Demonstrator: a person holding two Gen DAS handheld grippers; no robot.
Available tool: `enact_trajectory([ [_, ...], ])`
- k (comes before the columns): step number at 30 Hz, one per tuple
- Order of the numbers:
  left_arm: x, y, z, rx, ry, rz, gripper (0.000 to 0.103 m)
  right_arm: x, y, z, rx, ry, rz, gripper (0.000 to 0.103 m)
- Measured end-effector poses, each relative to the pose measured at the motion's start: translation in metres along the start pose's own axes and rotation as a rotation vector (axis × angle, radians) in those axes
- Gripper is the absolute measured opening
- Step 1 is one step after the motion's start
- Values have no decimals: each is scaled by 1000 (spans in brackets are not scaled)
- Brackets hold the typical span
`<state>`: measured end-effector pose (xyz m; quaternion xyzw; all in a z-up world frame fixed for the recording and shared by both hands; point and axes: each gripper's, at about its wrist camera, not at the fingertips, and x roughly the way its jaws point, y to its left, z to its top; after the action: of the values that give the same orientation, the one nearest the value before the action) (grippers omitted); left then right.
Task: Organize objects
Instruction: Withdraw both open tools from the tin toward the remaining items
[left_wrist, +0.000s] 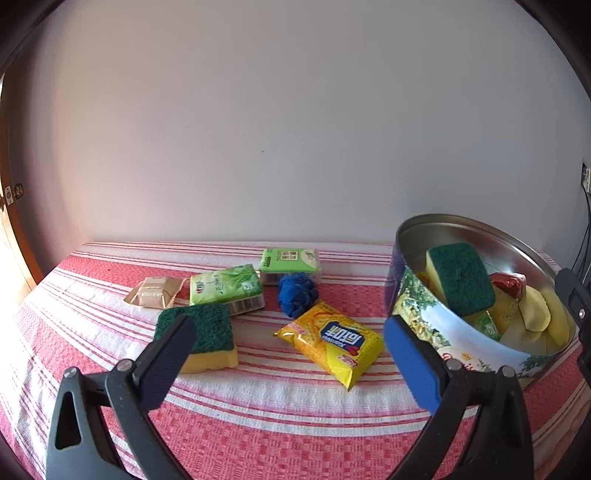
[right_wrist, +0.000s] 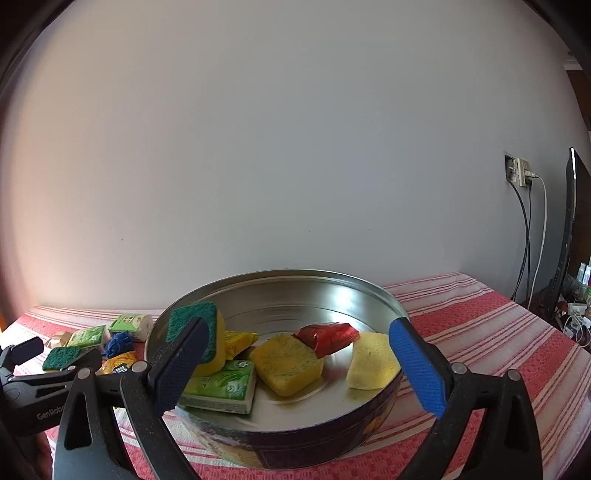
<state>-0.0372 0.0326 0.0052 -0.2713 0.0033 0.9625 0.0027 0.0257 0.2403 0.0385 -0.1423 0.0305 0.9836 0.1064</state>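
A round metal tin (left_wrist: 443, 339) (right_wrist: 280, 295) stands on the striped cloth and holds sponges, a green tissue pack (right_wrist: 221, 386) and a red packet (right_wrist: 327, 338). Loose on the cloth in the left wrist view lie a green-topped yellow sponge (left_wrist: 201, 338), a yellow snack packet (left_wrist: 332, 343), a blue cloth ball (left_wrist: 295, 295), two green tissue packs (left_wrist: 225, 288) (left_wrist: 290, 260) and a beige packet (left_wrist: 153, 293). My left gripper (left_wrist: 288, 354) is open and empty above the yellow packet. My right gripper (right_wrist: 299, 354) is open and empty over the tin.
A red and white striped cloth (left_wrist: 258, 424) covers the table, which backs onto a plain wall. A wall socket with cables (right_wrist: 521, 173) and a dark monitor (right_wrist: 570, 236) stand at the right. The left gripper body (right_wrist: 33, 373) shows at the right wrist view's left edge.
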Motion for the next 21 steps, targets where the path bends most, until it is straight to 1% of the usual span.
enact_trajectory([
  [6, 8, 33, -5, -30, 38, 36, 102, -11, 34, -6, -49, 27, 75, 99],
  [12, 16, 72, -8, -42, 75, 72, 102, -10, 68, -12, -69, 99, 174, 99],
  [15, 21, 92, -8, -42, 89, 102, 102, -4, 86, -14, -83, 135, 224, 99],
  [21, 32, 123, -6, -87, 133, 177, 102, 19, 127, -17, -116, 236, 347, 99],
])
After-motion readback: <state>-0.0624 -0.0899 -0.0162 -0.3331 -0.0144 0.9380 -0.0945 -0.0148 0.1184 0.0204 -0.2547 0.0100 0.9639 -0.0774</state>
